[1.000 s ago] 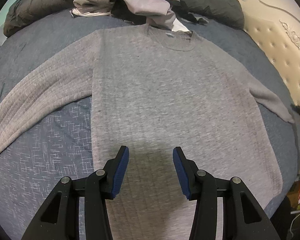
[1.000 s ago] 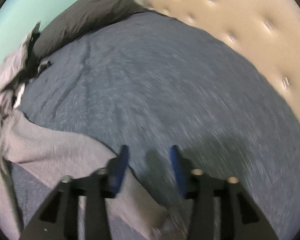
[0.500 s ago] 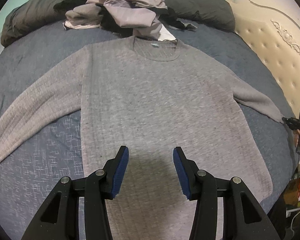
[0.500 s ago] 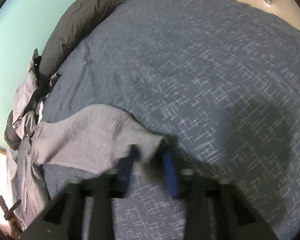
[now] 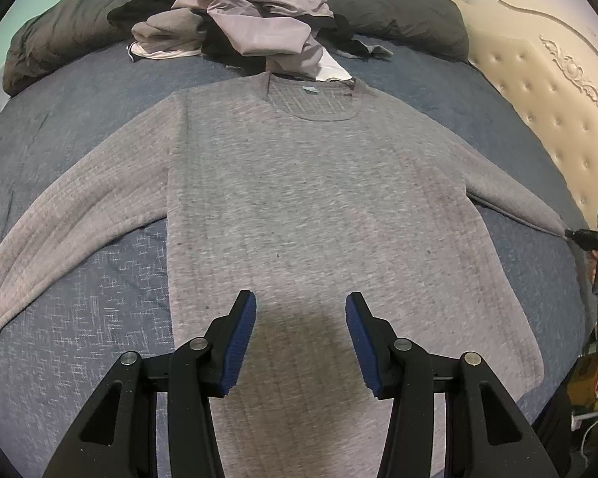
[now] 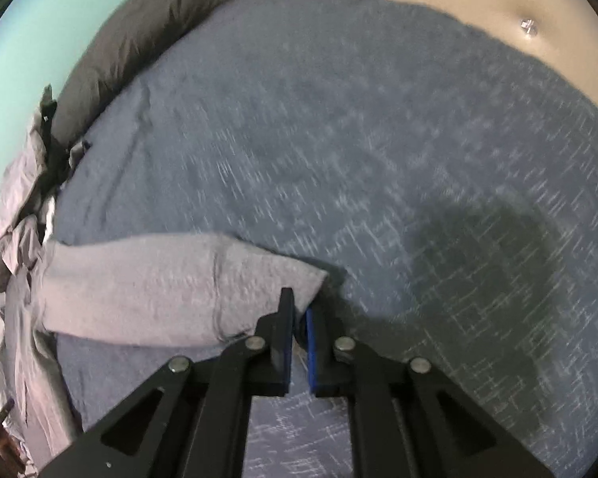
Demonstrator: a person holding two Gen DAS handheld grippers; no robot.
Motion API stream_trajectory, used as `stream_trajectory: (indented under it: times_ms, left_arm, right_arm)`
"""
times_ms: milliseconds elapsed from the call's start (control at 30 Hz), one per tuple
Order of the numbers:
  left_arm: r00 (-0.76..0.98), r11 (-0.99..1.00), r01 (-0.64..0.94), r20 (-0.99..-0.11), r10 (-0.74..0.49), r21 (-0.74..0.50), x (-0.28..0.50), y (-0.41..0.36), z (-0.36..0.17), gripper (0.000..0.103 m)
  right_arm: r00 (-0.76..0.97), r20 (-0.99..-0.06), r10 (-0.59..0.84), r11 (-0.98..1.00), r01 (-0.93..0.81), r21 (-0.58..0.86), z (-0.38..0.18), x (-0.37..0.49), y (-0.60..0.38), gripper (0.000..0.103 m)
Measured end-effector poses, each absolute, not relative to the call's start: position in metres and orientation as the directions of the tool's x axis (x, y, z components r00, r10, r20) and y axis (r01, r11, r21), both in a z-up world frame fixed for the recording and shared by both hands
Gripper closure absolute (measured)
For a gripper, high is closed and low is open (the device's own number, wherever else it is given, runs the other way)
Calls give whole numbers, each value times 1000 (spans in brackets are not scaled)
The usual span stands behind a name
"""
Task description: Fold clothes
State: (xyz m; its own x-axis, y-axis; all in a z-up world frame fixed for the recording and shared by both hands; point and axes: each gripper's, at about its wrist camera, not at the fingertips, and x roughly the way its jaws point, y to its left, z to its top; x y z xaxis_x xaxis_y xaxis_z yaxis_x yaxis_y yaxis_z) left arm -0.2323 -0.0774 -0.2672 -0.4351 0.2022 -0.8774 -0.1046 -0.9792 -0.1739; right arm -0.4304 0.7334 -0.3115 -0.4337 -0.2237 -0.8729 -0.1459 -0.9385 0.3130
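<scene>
While the left gripper (image 5: 301,320) hangs over the lower body of the grey sweater (image 5: 319,207), its blue-padded jaws stand spread wide and hold nothing. That sweater lies flat and face up on the blue bedspread (image 5: 79,338), both sleeves stretched outward, its collar next to a heap of clothes (image 5: 255,28) at the far edge. Behind the heap runs a dark duvet (image 5: 398,16), and a cream tufted headboard (image 5: 546,99) stands to the right. At the right sleeve's end, the right gripper (image 5: 588,239) shows small.

From the right wrist camera, the right gripper (image 6: 299,318) has its jaws pressed nearly together, seemingly pinching the sleeve cuff (image 6: 275,283), though blur hides the exact contact. The sleeve lies on the bedspread (image 6: 378,139).
</scene>
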Motion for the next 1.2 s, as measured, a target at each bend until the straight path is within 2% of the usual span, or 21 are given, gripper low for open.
stream_trajectory:
  times_ms: [100, 200, 400, 467, 567, 833, 1200]
  left_arm:
    - [-433, -978, -109, -878, 206, -175, -231, -79, -267, 52]
    - [-430, -978, -102, -879, 207, -180, -229, -83, -268, 52]
    - [-411, -974, -74, -884, 224, -212, -214, -101, -274, 52]
    - [-406, -975, -65, -887, 220, -212, -205, -108, -275, 52]
    - [-398, -976, -52, -892, 214, -211, -187, -120, -277, 52]
    - [-376, -980, -16, -907, 189, -198, -145, -155, -289, 53]
    - [-352, -980, -12, -916, 190, -198, -105, -175, -305, 58]
  right_arm:
    - [-490, -846, -210, -932, -160, 325, -305, -425, 738, 96]
    - [-535, -835, -127, -945, -191, 266, -290, -415, 740, 95]
    - [-588, -800, -120, -971, -99, 219, -251, -392, 721, 92]
    - [-568, -804, -177, -973, -20, 228, -244, -381, 697, 90]
    - [-520, -805, -285, -957, 100, 274, -241, -367, 648, 81]
    - [-327, -825, -460, -875, 324, 360, -246, -310, 517, 80]
    - [-126, -903, -410, -804, 517, 293, -280, -245, 399, 80]
